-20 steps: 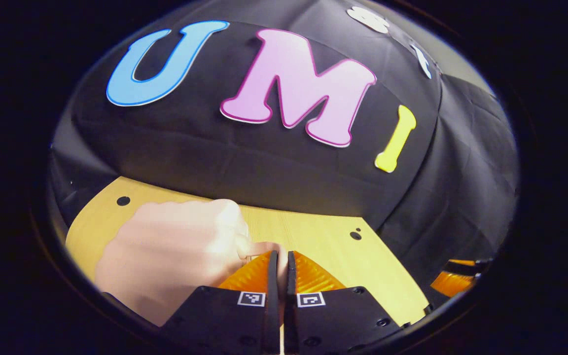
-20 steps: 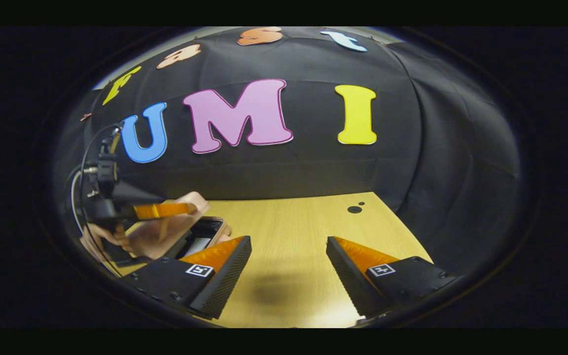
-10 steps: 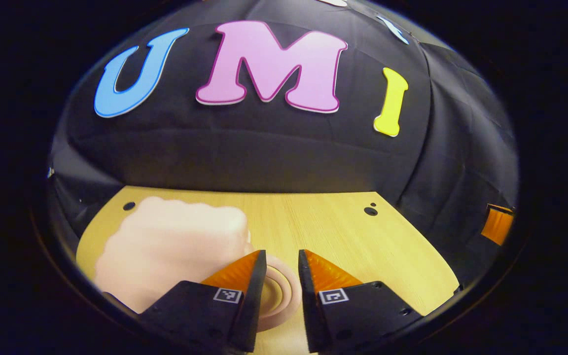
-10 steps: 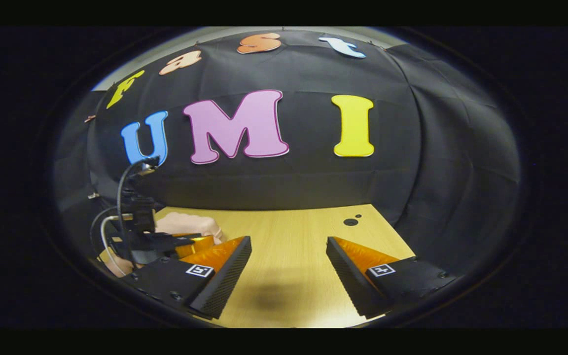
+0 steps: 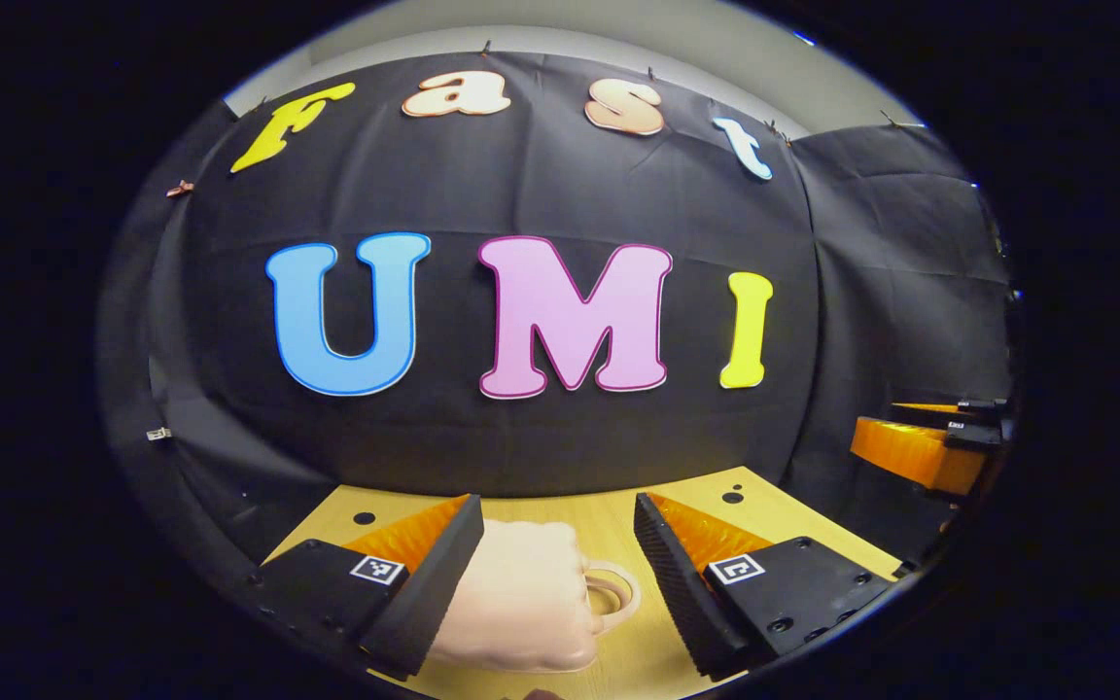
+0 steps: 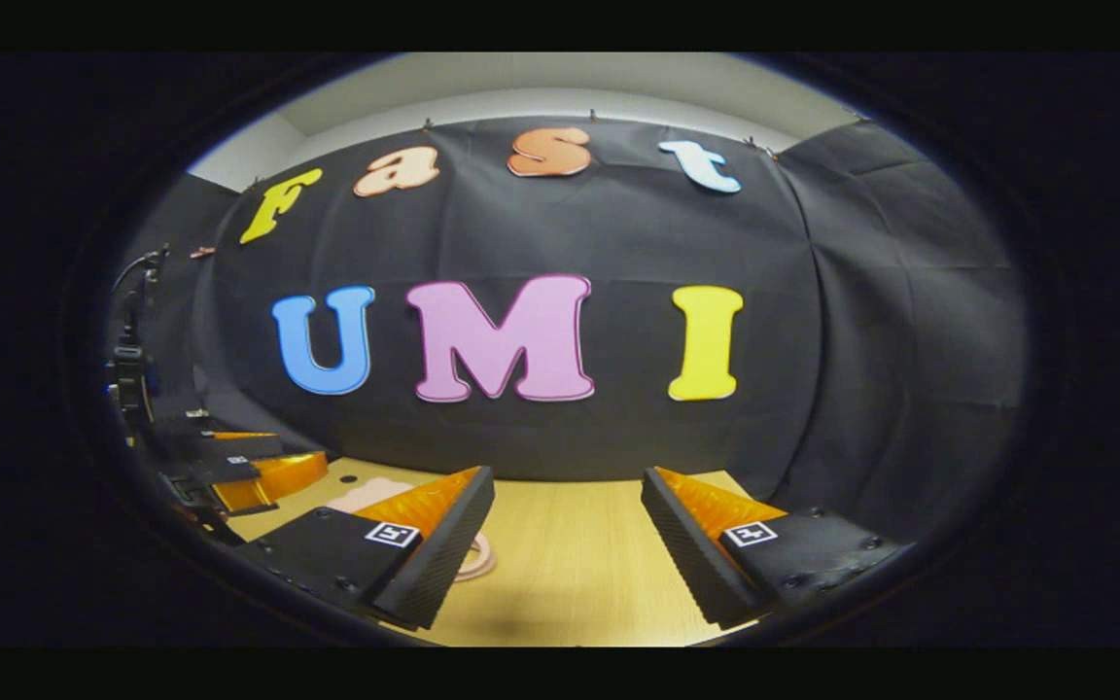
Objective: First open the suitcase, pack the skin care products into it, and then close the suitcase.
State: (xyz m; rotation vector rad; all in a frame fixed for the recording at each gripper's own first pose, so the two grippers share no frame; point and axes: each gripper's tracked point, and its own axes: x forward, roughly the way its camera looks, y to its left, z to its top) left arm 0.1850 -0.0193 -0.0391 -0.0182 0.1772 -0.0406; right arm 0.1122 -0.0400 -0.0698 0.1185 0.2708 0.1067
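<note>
Suitcase (image 5: 521,608), small and pale pink, lies shut on the wooden tabletop (image 5: 618,530). In the left gripper view it sits low in the middle, right between the two fingers of the left gripper (image 5: 557,533). Its round handle (image 5: 612,593) sticks out on the side nearer the right finger. The jaws are spread wide apart. They hold nothing, and I cannot tell if either finger touches the case or just hangs over it. Two small dark holes show in the tabletop near the far edge. Way off at the right edge of this view the right gripper (image 5: 920,449) hangs in the air in front of the black cloth wall (image 5: 541,194).

In the right gripper view, the right gripper (image 6: 568,506) also has its jaws spread wide, with bare tabletop (image 6: 570,574) between them. Nothing is held and nothing touches the fingers. The suitcase (image 6: 370,494) peeks out just behind the left-hand finger, and a bit of its handle (image 6: 477,562) shows under that finger's tip. At the left edge the left gripper (image 6: 249,476) sits above the case, with black cables (image 6: 132,321) rising up behind it. The black cloth wall (image 6: 813,340) stands behind the tabletop.
</note>
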